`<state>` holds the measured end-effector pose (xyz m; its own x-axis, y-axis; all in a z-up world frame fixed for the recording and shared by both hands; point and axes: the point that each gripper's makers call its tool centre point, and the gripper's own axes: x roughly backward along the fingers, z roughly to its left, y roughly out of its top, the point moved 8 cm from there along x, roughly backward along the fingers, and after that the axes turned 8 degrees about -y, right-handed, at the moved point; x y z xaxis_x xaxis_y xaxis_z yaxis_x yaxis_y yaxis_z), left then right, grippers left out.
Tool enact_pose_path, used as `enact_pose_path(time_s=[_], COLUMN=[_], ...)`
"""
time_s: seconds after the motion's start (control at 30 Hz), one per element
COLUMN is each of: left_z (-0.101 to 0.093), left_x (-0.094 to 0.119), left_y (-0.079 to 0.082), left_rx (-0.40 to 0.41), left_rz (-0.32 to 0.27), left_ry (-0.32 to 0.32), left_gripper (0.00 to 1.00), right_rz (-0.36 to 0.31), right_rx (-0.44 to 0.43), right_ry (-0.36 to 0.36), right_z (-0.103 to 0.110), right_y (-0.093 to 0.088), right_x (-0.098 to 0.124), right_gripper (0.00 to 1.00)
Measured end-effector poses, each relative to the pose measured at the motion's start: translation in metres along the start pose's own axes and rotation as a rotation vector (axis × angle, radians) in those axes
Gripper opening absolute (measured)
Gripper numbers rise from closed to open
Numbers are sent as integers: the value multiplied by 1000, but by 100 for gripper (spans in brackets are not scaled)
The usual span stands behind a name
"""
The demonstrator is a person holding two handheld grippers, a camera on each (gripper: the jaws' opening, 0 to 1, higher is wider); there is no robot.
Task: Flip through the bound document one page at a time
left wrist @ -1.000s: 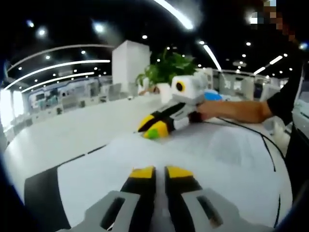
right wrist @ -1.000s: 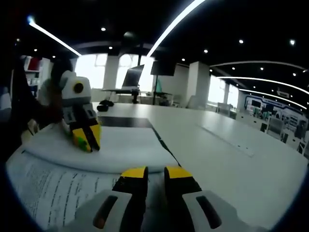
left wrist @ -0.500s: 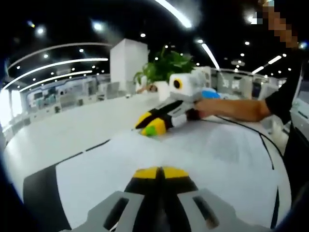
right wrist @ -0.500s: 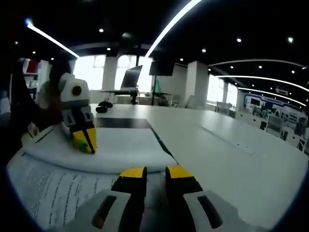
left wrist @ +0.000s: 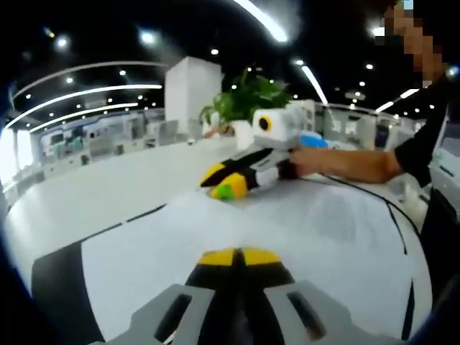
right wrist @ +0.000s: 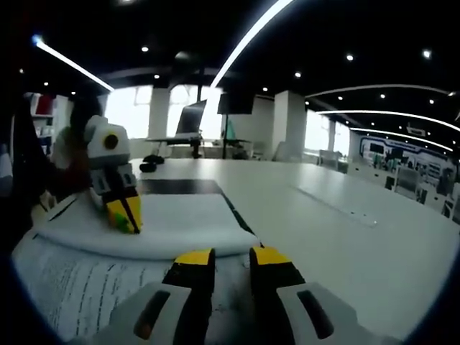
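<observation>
The bound document (right wrist: pixel 79 287) is laid open on the white tabletop (right wrist: pixel 345 237), a curved white page (right wrist: pixel 165 223) raised over the printed sheet. The left gripper (left wrist: pixel 239 256) is seen with its fingers pressed together on that page. The right gripper (right wrist: pixel 231 256) is held with fingers slightly parted, nothing visibly between them, just beside the page's edge.

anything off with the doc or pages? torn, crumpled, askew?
Nothing torn or crumpled. The one oddity: a turned page bows up in a rounded hump over the printed page instead of lying flat, with the left gripper resting on it.
</observation>
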<state>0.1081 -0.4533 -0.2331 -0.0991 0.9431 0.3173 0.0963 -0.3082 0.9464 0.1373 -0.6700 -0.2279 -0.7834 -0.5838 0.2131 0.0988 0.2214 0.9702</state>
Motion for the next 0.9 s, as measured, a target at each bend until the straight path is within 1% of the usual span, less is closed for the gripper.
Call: enact_pose_path(time_s=[0.3,0.9], left_z=[0,-2], left_x=[1,0], left_y=[-1,-2], left_rx=[1,-3], left_rz=[-8,-12], left_ry=[4,5], left_gripper=[3,3], right_rz=[-27,-37], right_rx=[-36,-54], right_ry=[-5,-10], right_z=[-3,-7], right_y=[2,4], right_x=[1,0], right_gripper=[23,21])
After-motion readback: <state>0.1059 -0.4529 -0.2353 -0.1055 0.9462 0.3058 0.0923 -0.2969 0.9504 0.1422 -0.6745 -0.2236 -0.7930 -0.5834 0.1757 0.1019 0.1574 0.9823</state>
